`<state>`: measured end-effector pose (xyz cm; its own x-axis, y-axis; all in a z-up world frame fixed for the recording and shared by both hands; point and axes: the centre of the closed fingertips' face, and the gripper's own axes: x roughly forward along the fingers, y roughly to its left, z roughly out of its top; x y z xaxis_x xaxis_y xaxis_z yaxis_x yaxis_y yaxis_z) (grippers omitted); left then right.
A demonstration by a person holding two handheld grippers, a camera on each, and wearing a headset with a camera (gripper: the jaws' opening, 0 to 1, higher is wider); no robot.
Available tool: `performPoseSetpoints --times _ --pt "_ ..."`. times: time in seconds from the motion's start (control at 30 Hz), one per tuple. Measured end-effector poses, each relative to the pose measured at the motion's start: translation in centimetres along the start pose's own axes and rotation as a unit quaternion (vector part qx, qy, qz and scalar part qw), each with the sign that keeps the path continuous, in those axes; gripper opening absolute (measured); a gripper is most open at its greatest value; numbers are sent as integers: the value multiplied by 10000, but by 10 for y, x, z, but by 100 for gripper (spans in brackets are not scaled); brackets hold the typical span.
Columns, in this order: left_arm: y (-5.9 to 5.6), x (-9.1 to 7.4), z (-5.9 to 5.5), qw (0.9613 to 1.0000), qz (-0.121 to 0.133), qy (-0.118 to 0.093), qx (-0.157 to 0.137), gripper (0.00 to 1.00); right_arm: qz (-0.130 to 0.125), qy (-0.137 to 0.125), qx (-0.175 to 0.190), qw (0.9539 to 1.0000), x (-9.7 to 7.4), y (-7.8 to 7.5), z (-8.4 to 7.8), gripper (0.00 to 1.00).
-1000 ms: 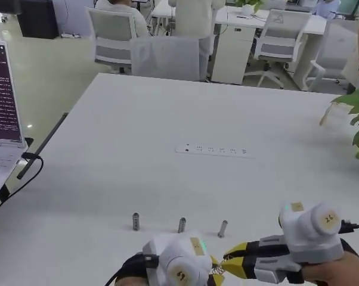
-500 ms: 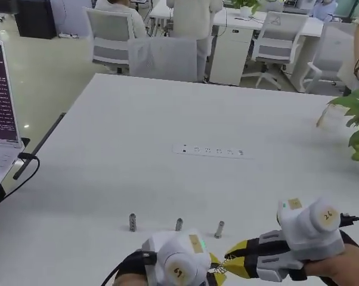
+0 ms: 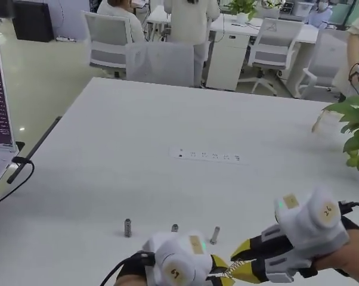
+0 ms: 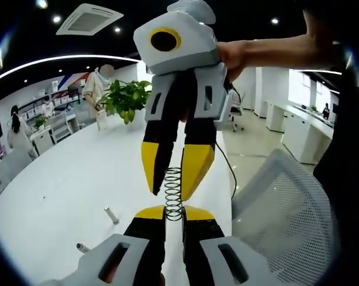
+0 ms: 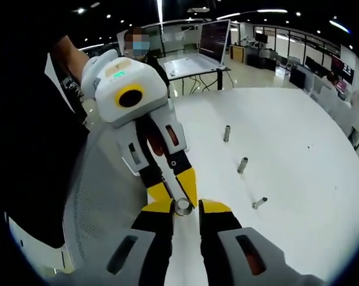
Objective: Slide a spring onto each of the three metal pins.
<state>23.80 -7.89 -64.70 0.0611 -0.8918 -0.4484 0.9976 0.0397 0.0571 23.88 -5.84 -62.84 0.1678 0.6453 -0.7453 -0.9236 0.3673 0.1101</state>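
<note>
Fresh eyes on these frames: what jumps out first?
One small spring is pinched from both ends, by the left gripper and the right gripper, which meet nose to nose at the bottom of the head view. Just beyond them, three metal pins sit in a row on the white table.

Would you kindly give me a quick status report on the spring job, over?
Left gripper and right gripper both shut on one spring, held between them. Three pins ahead, nothing in the way.
</note>
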Motion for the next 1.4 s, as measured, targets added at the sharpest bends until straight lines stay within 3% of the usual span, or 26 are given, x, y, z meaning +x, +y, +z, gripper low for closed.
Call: performPoseSetpoints --times 0.3,0.63,1.03,1.4 --pt "-2 1 8 9999 -59 -93 26 2 290 409 -567 9971 -8 3 4 14" --pt "-3 0 12 9999 -112 -87 67 2 411 832 -992 9907 0 7 -3 13" --pt "-3 1 15 9998 -149 -151 20 2 389 987 -1278 9861 -4 8 -4 9" --pt "-7 4 8 9997 -216 -38 88 3 340 1079 -1418 9834 1 11 -10 8"
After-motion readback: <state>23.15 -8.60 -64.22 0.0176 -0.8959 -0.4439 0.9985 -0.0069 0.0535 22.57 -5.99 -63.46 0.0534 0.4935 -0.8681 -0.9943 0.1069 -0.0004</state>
